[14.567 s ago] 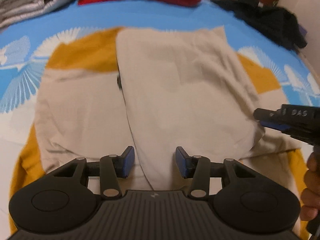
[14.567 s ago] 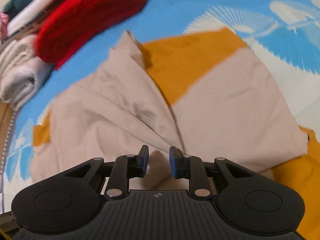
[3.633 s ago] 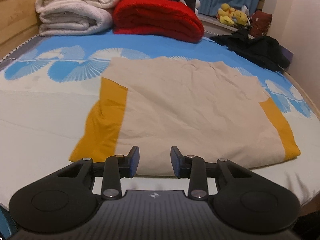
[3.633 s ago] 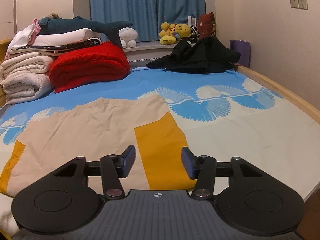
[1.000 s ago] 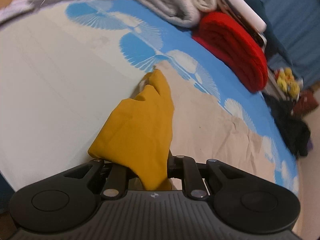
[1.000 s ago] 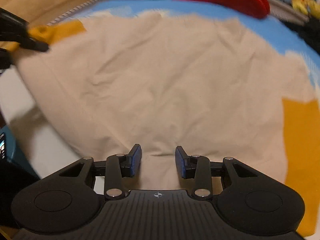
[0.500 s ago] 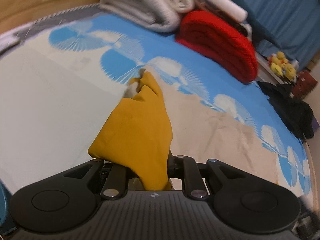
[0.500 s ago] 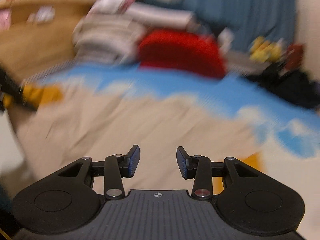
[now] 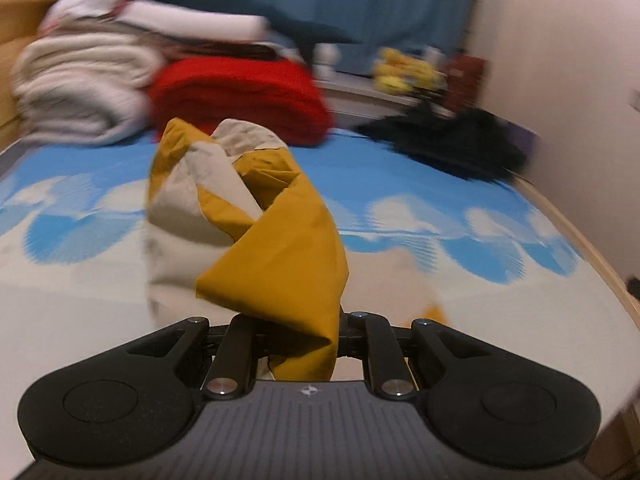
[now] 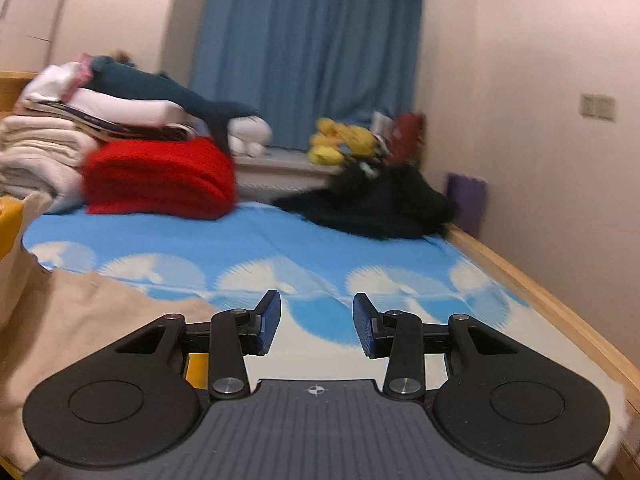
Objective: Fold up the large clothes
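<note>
The left tongs (image 9: 300, 344) clamp the mustard-and-beige garment (image 9: 276, 248) bunched at frame centre above the bed (image 9: 460, 280); the right tongs (image 10: 317, 326) gape empty. One-sided lifting could twist the fold.

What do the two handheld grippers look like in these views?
Both the left gripper and the right gripper are matte black, with a ribbed grey-black base, two round side lobes, silver pivot screws and a small crosshair mark. The right fingertips carry blue ribbed pads. No cables or sleeves show.
</note>
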Demonstrator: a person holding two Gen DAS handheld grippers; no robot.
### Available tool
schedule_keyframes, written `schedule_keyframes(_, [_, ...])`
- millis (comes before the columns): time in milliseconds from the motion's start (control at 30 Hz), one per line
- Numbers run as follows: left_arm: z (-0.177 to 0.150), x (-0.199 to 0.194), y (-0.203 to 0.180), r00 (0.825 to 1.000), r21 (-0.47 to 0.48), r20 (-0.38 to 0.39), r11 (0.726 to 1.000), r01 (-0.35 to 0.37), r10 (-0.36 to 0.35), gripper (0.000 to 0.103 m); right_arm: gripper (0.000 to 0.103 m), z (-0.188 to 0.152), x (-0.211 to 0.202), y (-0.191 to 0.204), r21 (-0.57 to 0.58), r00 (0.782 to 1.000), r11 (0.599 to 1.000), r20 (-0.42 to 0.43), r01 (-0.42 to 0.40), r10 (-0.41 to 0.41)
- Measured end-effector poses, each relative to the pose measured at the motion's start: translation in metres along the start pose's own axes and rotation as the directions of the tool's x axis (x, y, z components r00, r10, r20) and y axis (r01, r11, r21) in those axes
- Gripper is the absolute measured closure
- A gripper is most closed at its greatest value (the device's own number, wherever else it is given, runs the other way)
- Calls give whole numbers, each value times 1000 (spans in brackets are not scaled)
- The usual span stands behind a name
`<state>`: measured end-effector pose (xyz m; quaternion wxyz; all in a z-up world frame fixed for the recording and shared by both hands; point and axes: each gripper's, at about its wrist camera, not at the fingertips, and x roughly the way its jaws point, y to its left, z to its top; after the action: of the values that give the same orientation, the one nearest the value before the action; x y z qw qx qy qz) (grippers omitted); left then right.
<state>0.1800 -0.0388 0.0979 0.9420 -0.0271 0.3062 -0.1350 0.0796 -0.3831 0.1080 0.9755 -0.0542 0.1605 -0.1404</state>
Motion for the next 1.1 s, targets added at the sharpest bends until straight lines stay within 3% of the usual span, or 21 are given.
schedule_keyframes(167, [-26,34,-91,990,172,-81,977,124,-111,87,61,-13,-9,-29,-29,1000,1000,4,-2,2])
schedule_keyframes(267, [-58,62,-139,972,291,-194,939,185,-131,87,61,-18,-2,-37,-32,1000,999,-19,-12,11])
schedule_keyframes(433, [-102,88,-182,945,432,-292,862,267,-146,81,61,-13,5,-43,36,999,999,-41,-29,31])
schedule_keyframes(467, [-106,91,-181,937,425,-309,858,288,-161,79,61,-13,3,-43,53,998,998,-44,-36,38])
schedule_keyframes(500, [-106,92,-179,927,408,-327,857,314,-183,71,61,-13,4,-41,68,998,997,-47,-47,51])
schedule_keyframes(567, [-102,91,-169,896,352,-370,855,380,-246,46,61,-13,6,-31,77,996,994,-51,-71,76])
schedule_keyframes(600, [-97,90,-160,869,299,-398,853,427,-295,28,61,-12,8,-27,77,995,993,-53,-85,90])
schedule_keyframes(667, [-85,80,-142,843,213,-387,853,476,-374,23,61,-12,12,-12,80,988,988,-61,-134,139])
schedule_keyframes(767, [-61,62,-101,831,87,-309,856,510,-463,23,60,-12,21,11,106,963,965,-100,-240,251])
schedule_keyframes(833, [-49,55,-66,845,-3,-249,873,488,-473,23,58,-15,32,26,152,926,937,-167,-316,339])
schedule_keyframes(933, [-40,53,-21,900,-81,-206,923,377,-385,23,53,-24,47,53,206,857,900,-284,-384,430])
schedule_keyframes(1033, [-38,56,8,939,-97,-210,961,258,-273,23,53,-42,65,80,185,790,915,-461,-360,404])
schedule_keyframes(1100, [-35,62,23,952,-88,-228,978,190,-205,23,59,-52,68,92,148,774,928,-517,-341,367])
